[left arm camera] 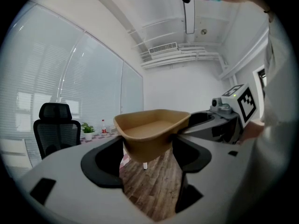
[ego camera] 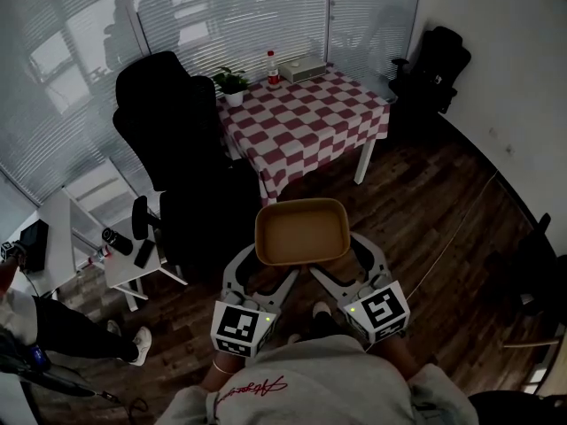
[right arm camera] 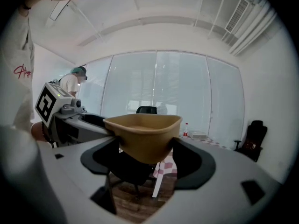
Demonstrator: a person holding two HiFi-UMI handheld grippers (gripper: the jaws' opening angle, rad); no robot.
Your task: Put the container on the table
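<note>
A tan, empty container (ego camera: 302, 231) hangs in the air over the wooden floor, short of the table (ego camera: 306, 118) with the red-and-white checked cloth. My left gripper (ego camera: 263, 268) is shut on its near left side and my right gripper (ego camera: 342, 262) on its near right side. In the left gripper view the container (left arm camera: 152, 129) sits level between the jaws of the left gripper (left arm camera: 147, 149), with the right gripper's marker cube (left arm camera: 243, 99) beside it. The right gripper view has the container (right arm camera: 144, 132) held the same way by the right gripper (right arm camera: 145, 149).
On the table's far edge stand a potted plant (ego camera: 232, 84), a red-capped bottle (ego camera: 273, 69) and a white box (ego camera: 303, 67). A black office chair (ego camera: 168, 122) stands left of the table, another (ego camera: 434, 60) in the back right corner. A small white desk (ego camera: 80, 237) and a person's legs (ego camera: 53, 330) are at left.
</note>
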